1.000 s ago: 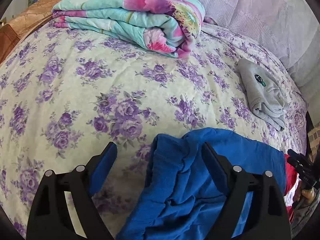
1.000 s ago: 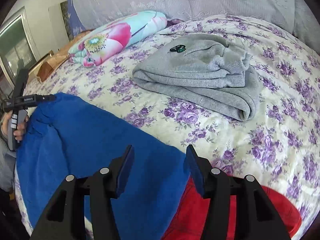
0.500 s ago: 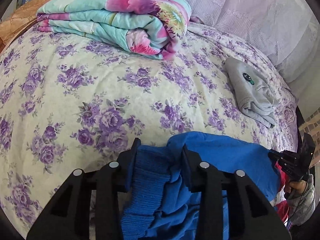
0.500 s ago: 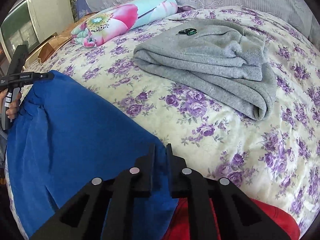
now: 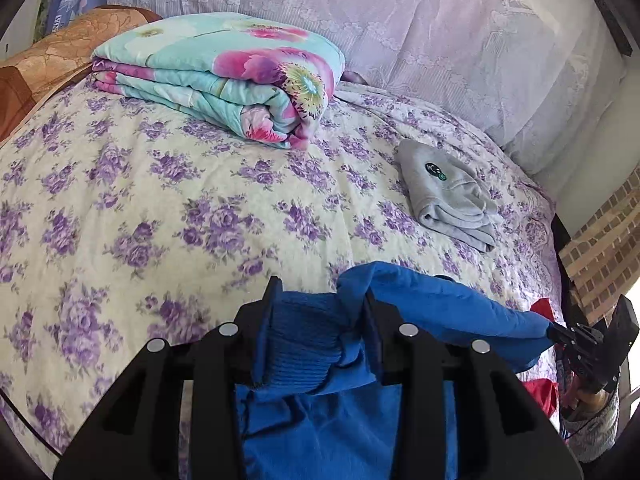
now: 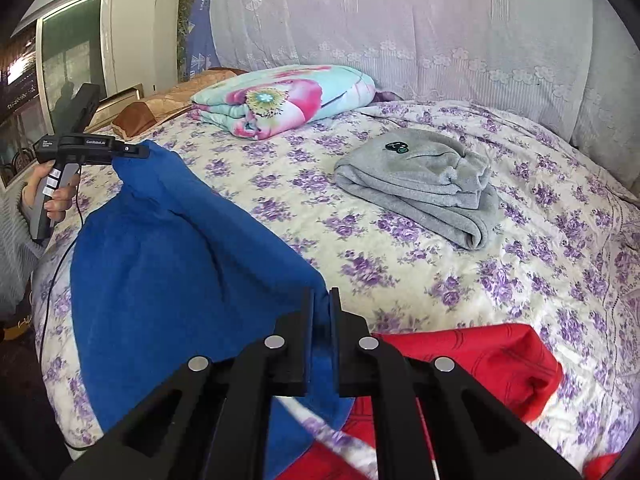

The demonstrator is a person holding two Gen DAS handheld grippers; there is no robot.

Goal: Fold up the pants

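Note:
The blue pants (image 6: pixel 168 264) hang lifted above the floral bed between my two grippers. My left gripper (image 5: pixel 320 304) is shut on the ribbed blue waistband (image 5: pixel 304 344); it also shows in the right wrist view (image 6: pixel 136 150) at the far left, pinching one corner. My right gripper (image 6: pixel 320 300) is shut on the other corner of the blue pants; it shows small in the left wrist view (image 5: pixel 560 334) at the right edge. The blue cloth (image 5: pixel 440 308) stretches taut between them.
A folded grey garment (image 6: pixel 420 180) lies on the bed (image 5: pixel 160 208) to the right. A folded floral quilt (image 5: pixel 224 76) lies at the head. A red garment (image 6: pixel 480 364) lies at the near edge. Lace-covered pillows (image 6: pixel 400 32) line the back.
Both grippers closed on the blue pants from open, then rose and lifted the cloth off the bed, stretching it between them.

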